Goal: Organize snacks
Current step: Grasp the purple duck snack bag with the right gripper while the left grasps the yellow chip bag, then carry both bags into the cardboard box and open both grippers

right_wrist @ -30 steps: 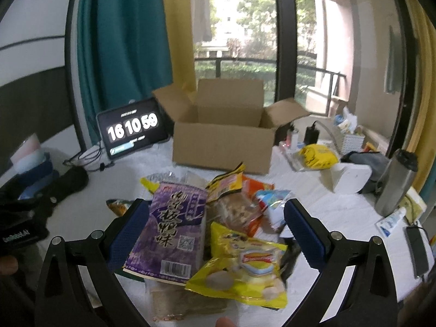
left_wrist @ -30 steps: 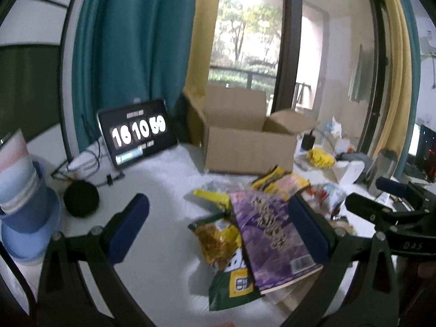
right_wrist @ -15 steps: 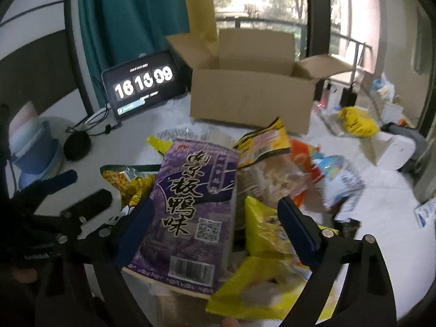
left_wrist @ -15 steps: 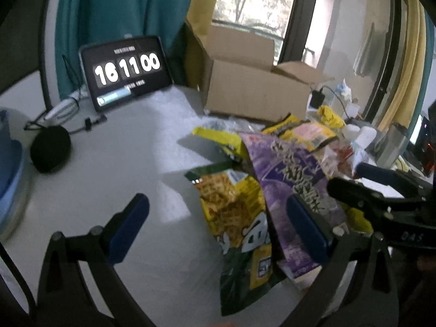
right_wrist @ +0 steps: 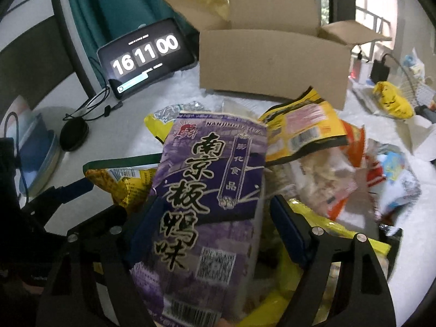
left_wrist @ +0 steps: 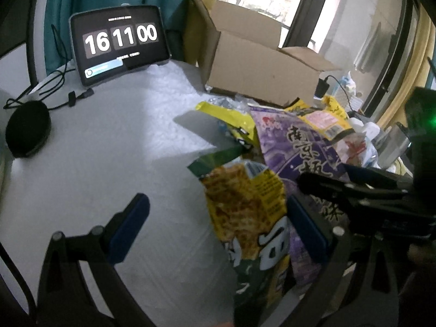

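A heap of snack bags lies on the white table (left_wrist: 109, 163) in front of an open cardboard box (right_wrist: 272, 62). On top is a purple bag (right_wrist: 212, 190) with black lettering. My right gripper (right_wrist: 215, 229) points down over it with the bag's lower half between its closing jaws; the pads sit at the bag's edges without a clear squeeze. A green and yellow chip bag (left_wrist: 245, 212) lies left of the purple bag (left_wrist: 305, 147). My left gripper (left_wrist: 218, 229) stands open around it, the bag close to the right finger. Each gripper shows in the other's view.
A tablet clock (left_wrist: 120, 43) leans at the back left, with cables and a black round pad (left_wrist: 27, 128) beside it. Stacked blue bowls (right_wrist: 35, 147) stand at the far left. More bags (right_wrist: 308, 130) and clutter spread to the right of the heap.
Both grippers came down and closer to the heap. The right jaws narrowed around the purple bag. The left gripper now has the green chip bag between its fingers.
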